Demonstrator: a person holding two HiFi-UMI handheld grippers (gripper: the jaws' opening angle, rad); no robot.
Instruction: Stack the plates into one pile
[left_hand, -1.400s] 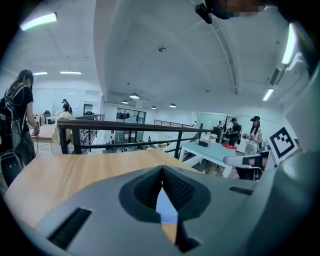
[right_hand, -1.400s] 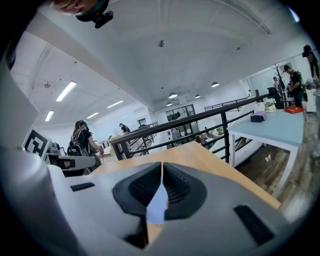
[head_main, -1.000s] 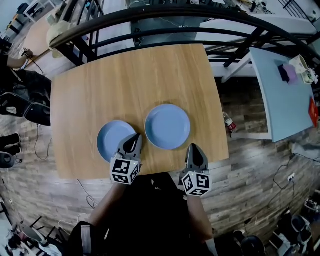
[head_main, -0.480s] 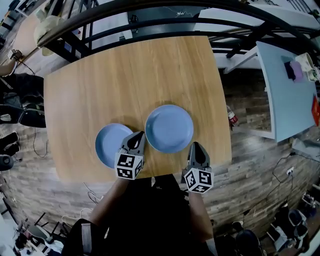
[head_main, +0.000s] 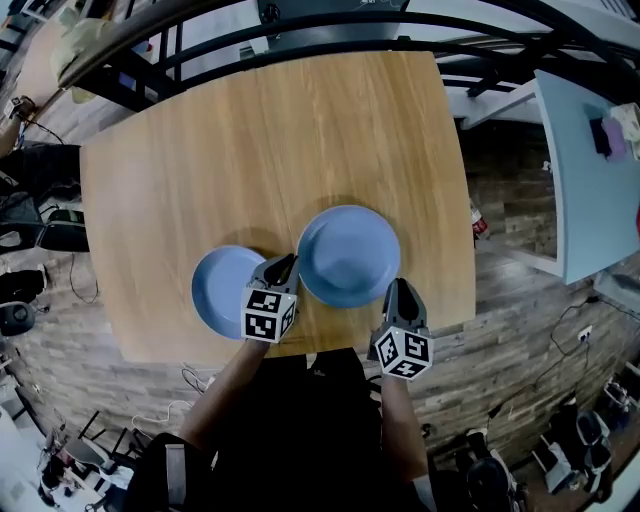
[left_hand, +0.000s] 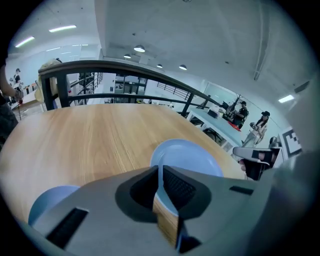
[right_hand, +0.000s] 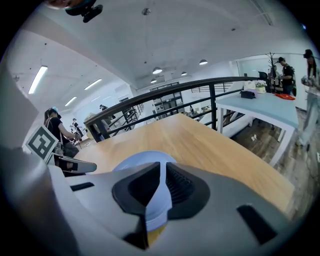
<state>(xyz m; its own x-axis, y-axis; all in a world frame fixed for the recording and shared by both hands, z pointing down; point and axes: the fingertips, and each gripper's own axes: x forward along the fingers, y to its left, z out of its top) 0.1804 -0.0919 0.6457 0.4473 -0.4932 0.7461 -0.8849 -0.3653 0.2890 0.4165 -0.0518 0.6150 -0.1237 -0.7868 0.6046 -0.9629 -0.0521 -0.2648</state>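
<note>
– So, why is the wooden desk (head_main: 250, 150) bare except for two blue plates at its near edge?
– Nothing is piled yet, I'd say. The bigger plate (head_main: 348, 255) lies flat right of centre and the smaller plate (head_main: 222, 290) lies flat to its left. They sit side by side and close together, neither on the other.
– And the tongs?
– The left tongs (head_main: 286, 264) point down between the plates, over the smaller one's right rim. The right tongs (head_main: 399, 290) sit at the bigger plate's near right rim, by the desk's near edge.
– Gripping anything?
– No. Both pairs are clenched, tips together and empty. Their own views show only plate and wood through the slit below the tips.
– Why come in like that?
– Probably as an approach, with one tool by each rim. My guess is the smaller plate belongs on top, since that makes the steadier pile. Either pair has to spread before a rim fits between its pads.
</note>
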